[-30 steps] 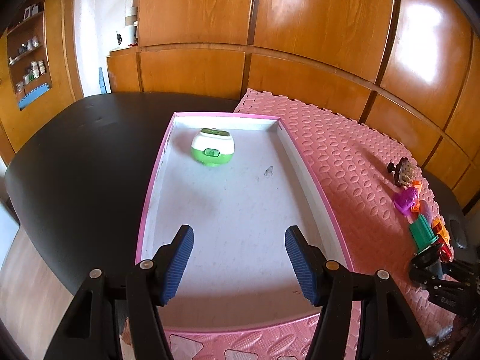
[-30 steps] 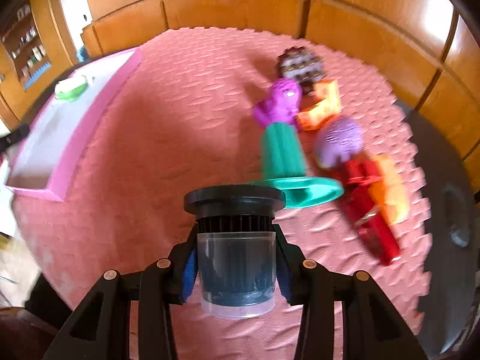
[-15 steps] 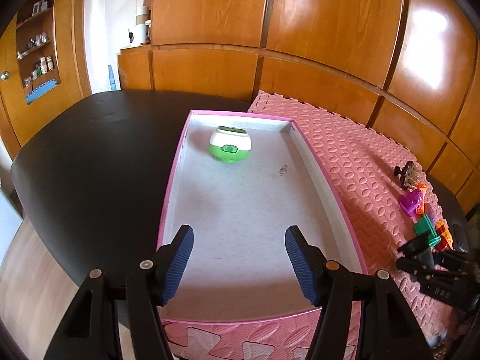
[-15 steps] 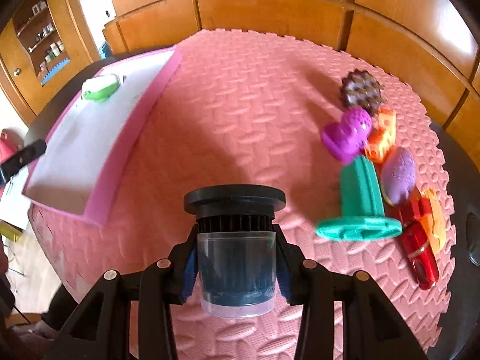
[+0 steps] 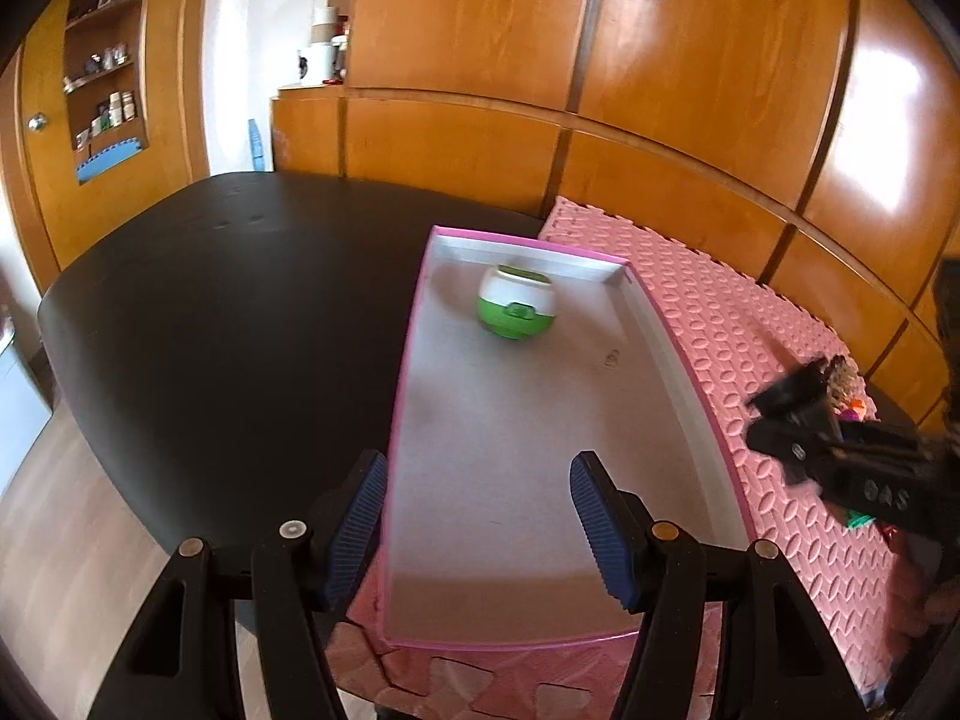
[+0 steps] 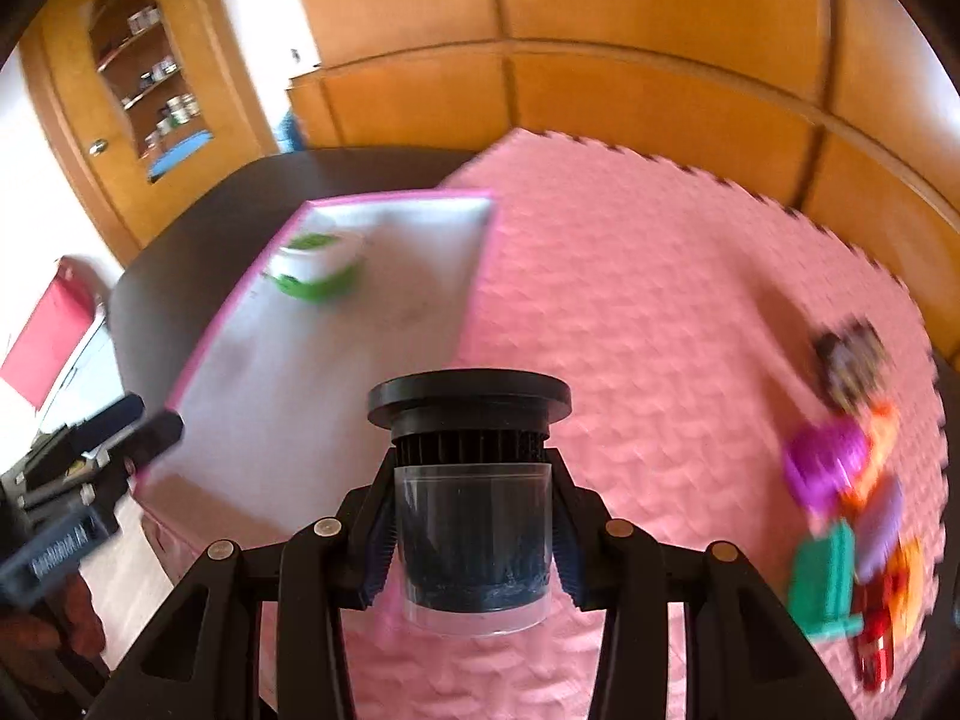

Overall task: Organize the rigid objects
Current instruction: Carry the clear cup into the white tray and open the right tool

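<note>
My right gripper (image 6: 474, 531) is shut on a clear jar with a black ribbed lid (image 6: 471, 504) and holds it above the pink foam mat (image 6: 648, 312), near the right rim of the pink-edged tray (image 6: 312, 396). It also shows in the left wrist view (image 5: 798, 420). My left gripper (image 5: 477, 519) is open and empty over the near end of the tray (image 5: 528, 420). A green and white container (image 5: 517, 309) sits at the tray's far end. Several toys (image 6: 846, 492) lie on the mat at the right: purple, orange, green and red pieces.
The tray and mat rest on a black table (image 5: 228, 312). Wooden wall panels (image 5: 660, 90) stand behind. A shelf with small items (image 5: 105, 96) is at the far left. A red object (image 6: 51, 342) is off the table's left side.
My right gripper has carried the jar left, away from the toys and toward the tray. My left gripper has shifted left, so the tray sits more to its right.
</note>
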`<control>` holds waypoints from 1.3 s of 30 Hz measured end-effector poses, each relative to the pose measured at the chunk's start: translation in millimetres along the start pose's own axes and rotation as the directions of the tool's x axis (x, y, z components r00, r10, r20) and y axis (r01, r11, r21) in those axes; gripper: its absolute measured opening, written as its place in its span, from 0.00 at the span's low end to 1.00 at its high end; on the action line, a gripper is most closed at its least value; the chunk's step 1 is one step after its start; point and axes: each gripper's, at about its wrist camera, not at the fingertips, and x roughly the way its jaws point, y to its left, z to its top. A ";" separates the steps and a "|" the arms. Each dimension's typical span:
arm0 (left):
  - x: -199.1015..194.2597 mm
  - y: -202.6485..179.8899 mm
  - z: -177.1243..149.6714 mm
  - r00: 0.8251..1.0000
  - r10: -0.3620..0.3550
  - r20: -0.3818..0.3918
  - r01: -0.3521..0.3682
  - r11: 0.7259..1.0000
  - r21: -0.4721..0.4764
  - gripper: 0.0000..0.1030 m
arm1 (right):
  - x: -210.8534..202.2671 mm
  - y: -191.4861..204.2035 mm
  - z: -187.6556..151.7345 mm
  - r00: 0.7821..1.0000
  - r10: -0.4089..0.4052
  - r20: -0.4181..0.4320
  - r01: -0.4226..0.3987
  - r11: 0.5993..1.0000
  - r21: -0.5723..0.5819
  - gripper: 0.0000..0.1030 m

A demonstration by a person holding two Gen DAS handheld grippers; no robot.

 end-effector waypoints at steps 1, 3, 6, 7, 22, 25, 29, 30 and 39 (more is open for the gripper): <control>-0.1 2.7 0.3 1.000 0.003 0.000 -0.003 1.000 -0.006 0.62 | 4.8 6.6 7.7 1.000 0.007 0.001 -0.007 1.000 -0.012 0.42; 0.2 6.2 0.6 1.000 0.009 0.001 -0.009 1.000 -0.014 0.62 | 14.9 16.2 20.4 1.000 0.014 0.002 -0.013 0.999 -0.031 0.42; 1.6 11.9 0.9 1.000 0.018 -0.002 -0.018 1.000 -0.022 0.62 | 36.4 29.7 42.7 1.000 -0.001 0.001 0.001 0.998 -0.057 0.42; 2.3 13.6 0.9 1.000 0.021 -0.004 -0.021 0.999 -0.025 0.62 | 44.5 31.9 47.9 1.000 -0.014 -0.004 0.014 0.998 -0.065 0.42; 10.9 19.7 -0.9 0.999 0.030 -0.029 -0.031 0.999 -0.034 0.62 | 106.8 30.8 62.9 0.991 -0.107 -0.084 0.098 0.990 -0.105 0.43; 10.7 19.4 -0.2 0.999 0.032 -0.029 -0.033 0.999 -0.033 0.62 | 105.1 30.6 59.6 0.992 -0.095 -0.084 0.087 0.992 -0.093 0.44; 8.1 16.6 -0.7 0.999 0.032 -0.026 -0.032 0.999 -0.028 0.62 | 89.4 31.5 55.3 0.996 -0.080 -0.048 0.077 0.994 -0.074 0.50; 7.4 15.9 -0.6 0.999 0.031 -0.025 -0.032 0.999 -0.027 0.62 | 85.3 31.7 54.6 0.996 -0.077 -0.038 0.074 0.995 -0.068 0.52; -0.3 7.2 -0.5 1.000 0.021 -0.013 -0.021 1.000 -0.007 0.62 | 48.0 29.5 45.0 0.996 -0.073 0.045 0.073 0.997 -0.013 0.60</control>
